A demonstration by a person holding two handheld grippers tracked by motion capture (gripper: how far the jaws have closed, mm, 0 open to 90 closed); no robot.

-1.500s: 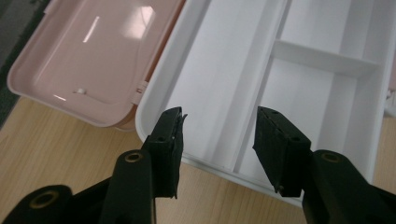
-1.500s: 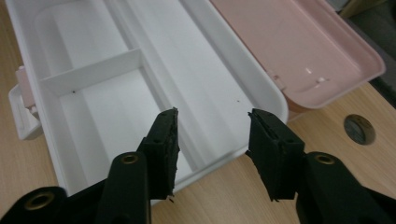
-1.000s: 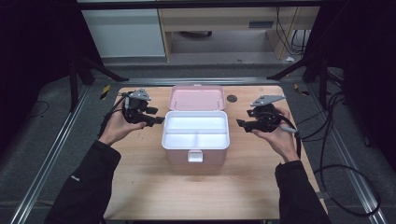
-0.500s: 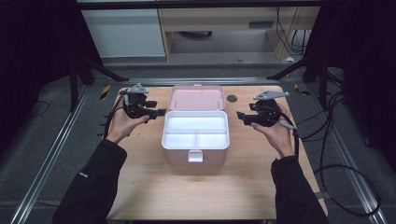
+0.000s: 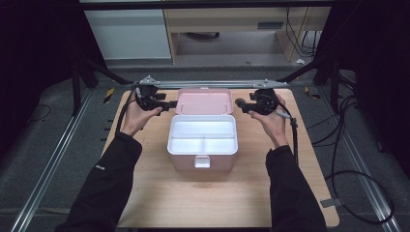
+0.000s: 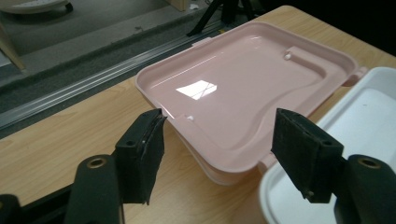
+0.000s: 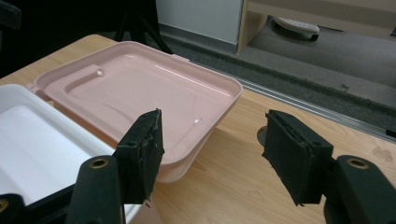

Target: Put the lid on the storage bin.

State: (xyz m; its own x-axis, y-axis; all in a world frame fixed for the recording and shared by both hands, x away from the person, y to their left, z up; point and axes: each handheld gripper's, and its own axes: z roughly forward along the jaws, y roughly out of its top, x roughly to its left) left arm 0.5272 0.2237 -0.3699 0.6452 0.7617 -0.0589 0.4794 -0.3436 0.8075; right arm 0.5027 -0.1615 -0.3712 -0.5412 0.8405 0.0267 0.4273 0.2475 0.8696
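A pink box (image 5: 203, 164) stands mid-table with its pink lid (image 5: 205, 101) folded flat behind it and a white divided tray (image 5: 203, 135) inside. My left gripper (image 5: 170, 104) is at the lid's left edge, pointing inward. Its jaws have just been opening and are open. In the left gripper view the lid (image 6: 243, 84) has a corner between the jaws of the left gripper (image 6: 217, 121), with the pads off it. My right gripper (image 5: 240, 104) is open at the lid's right edge. In the right gripper view the lid (image 7: 140, 88) reaches in front of the right gripper (image 7: 214, 119), untouched.
The wooden table (image 5: 217, 203) has bare room in front of the box and at both sides. A metal rail (image 5: 208, 83) runs along its far edge. Cables (image 5: 338, 174) trail on the floor to the right. A white latch (image 5: 202, 162) sits on the box front.
Both hands have moved away from me and inward, from beside the tray to either side of the lid. The left jaws stand wider.
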